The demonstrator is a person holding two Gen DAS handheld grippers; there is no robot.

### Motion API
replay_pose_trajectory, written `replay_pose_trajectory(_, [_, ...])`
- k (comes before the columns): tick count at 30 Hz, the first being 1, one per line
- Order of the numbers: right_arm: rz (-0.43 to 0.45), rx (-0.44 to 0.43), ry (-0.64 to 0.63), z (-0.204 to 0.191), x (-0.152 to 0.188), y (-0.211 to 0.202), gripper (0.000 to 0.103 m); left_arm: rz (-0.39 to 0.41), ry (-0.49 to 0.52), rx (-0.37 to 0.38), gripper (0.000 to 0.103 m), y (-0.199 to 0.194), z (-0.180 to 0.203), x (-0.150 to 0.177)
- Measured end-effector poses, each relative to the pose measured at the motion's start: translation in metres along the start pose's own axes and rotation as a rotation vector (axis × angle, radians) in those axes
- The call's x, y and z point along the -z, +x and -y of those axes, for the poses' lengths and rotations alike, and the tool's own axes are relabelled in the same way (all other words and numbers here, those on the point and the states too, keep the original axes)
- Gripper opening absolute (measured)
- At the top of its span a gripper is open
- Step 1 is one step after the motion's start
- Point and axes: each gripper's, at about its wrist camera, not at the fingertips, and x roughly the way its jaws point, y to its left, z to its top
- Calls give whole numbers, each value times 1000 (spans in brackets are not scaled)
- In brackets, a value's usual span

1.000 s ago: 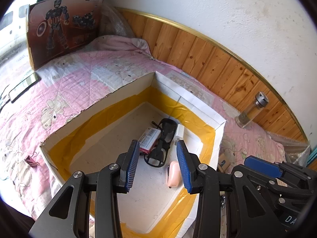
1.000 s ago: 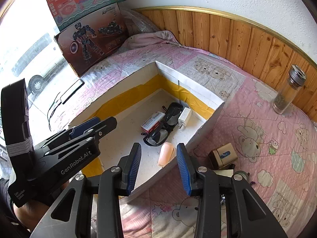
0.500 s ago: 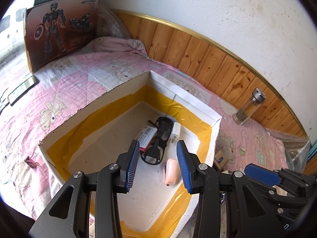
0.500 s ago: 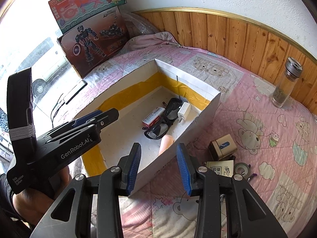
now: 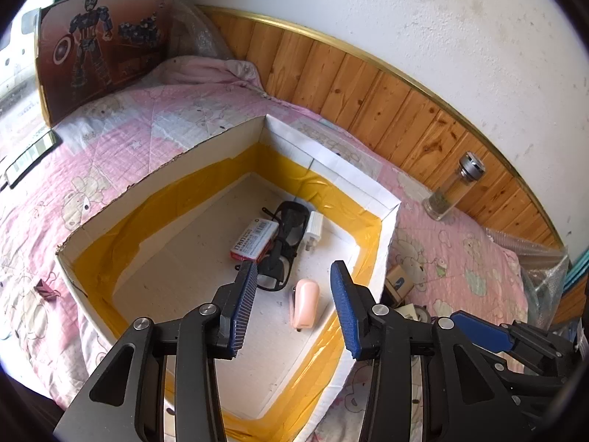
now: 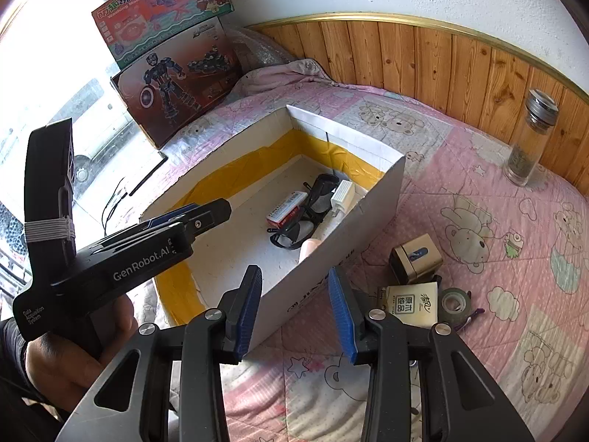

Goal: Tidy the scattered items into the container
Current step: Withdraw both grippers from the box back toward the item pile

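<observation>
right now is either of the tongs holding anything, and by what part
Nothing is held. The left tongs hang open above the white cardboard box; the right tongs are open over its near wall.

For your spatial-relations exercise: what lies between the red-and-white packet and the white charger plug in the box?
Black-framed glasses, between packet and plug; left wrist view.

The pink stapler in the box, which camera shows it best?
The left wrist view. There the whole pink stapler lies in plain sight on the box floor, beside the glasses. In the right wrist view the box's near wall hides all but its tip.
</observation>
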Motion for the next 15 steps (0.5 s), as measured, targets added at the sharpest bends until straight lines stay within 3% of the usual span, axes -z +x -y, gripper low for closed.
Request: replay_pose_trajectory(15, [37,-48,73,21,22,-10,40,-7,54,1,44,2,17,9])
